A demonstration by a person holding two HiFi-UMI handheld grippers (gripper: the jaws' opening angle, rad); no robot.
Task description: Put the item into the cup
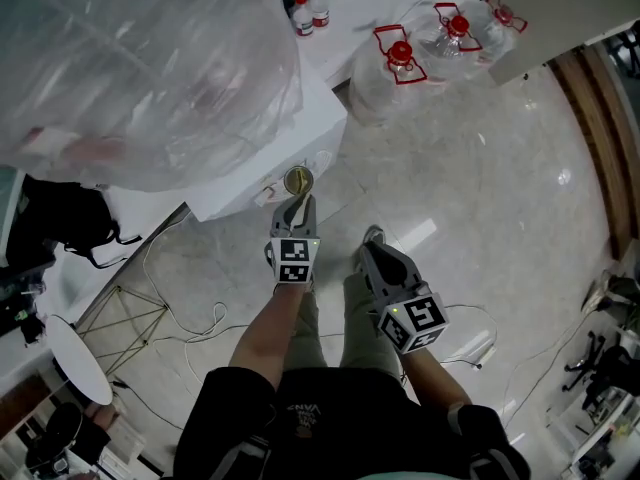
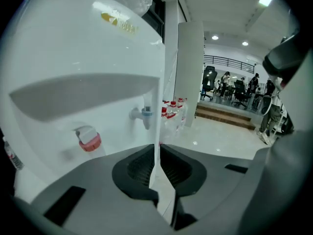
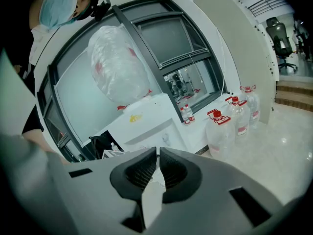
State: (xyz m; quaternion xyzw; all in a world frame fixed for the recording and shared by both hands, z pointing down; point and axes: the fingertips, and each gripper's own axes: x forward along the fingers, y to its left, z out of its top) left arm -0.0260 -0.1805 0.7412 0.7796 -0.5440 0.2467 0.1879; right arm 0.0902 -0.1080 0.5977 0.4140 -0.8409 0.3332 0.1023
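Observation:
A paper cup (image 1: 298, 180), seen from above with a brownish inside, hangs just in front of the white water dispenser (image 1: 290, 138). My left gripper (image 1: 297, 206) is shut on its wall. In the left gripper view that wall shows as a thin white strip (image 2: 157, 155) pinched between the dark pads of the left gripper (image 2: 157, 166). Behind it are the dispenser's red tap (image 2: 89, 140) and blue tap (image 2: 144, 115). My right gripper (image 1: 372, 240) is lower and to the right, over the floor. In the right gripper view the right gripper (image 3: 157, 168) is shut on a flat white item (image 3: 151, 199).
A plastic-wrapped bottle (image 1: 150, 68) tops the dispenser. Large water jugs with red caps (image 1: 395, 68) and small bottles (image 1: 310, 8) stand behind it. A black bag (image 1: 60, 223), floor cables (image 1: 190, 318) and a round white stool (image 1: 78, 358) lie left. My legs stand on the marble floor (image 1: 480, 188).

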